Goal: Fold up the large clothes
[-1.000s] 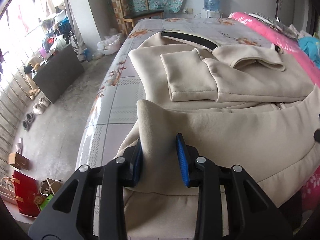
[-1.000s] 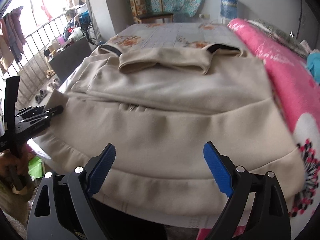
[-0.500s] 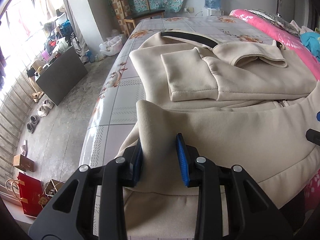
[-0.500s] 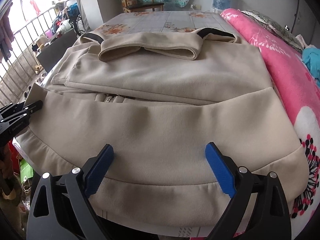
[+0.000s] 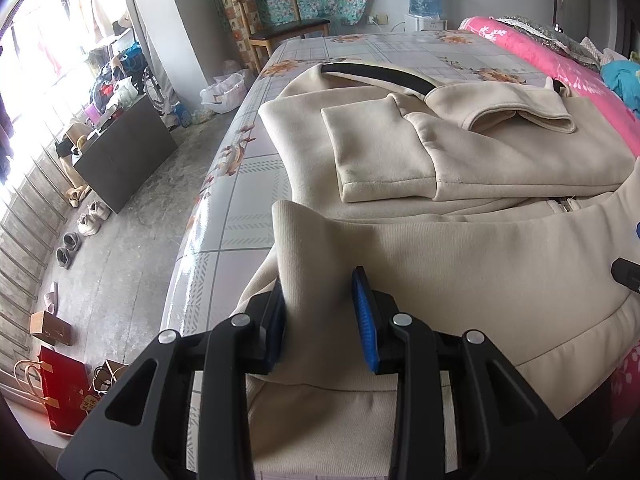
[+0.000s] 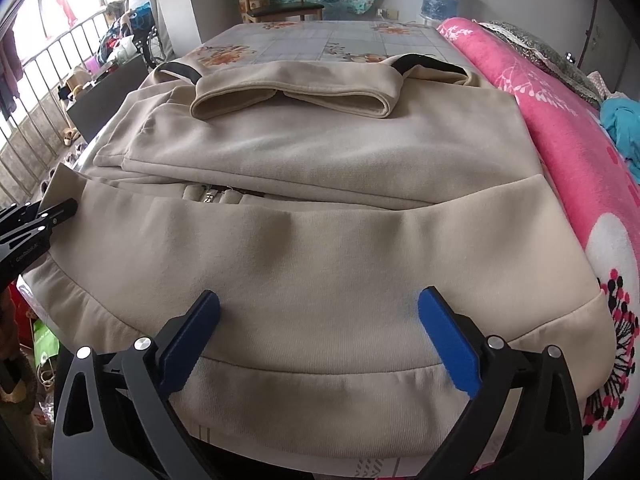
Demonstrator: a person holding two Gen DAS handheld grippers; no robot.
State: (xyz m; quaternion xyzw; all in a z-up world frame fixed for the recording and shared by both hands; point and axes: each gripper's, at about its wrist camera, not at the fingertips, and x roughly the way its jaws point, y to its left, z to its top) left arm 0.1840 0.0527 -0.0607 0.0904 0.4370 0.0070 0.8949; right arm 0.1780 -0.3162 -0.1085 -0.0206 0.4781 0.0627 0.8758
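A: So where's the beige jacket [image 6: 320, 248] rn?
B: Part-folded on the bed [image 5: 256, 168], hem at near edge. Left gripper [image 5: 320, 308] clamps its corner; right gripper [image 6: 320, 320] opening, grabbing nothing.

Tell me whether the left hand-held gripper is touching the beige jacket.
Touching. In the left wrist view the left hand-held gripper has a raised fold of the beige jacket bunched between its blue pads, with the cloth pressed against both.
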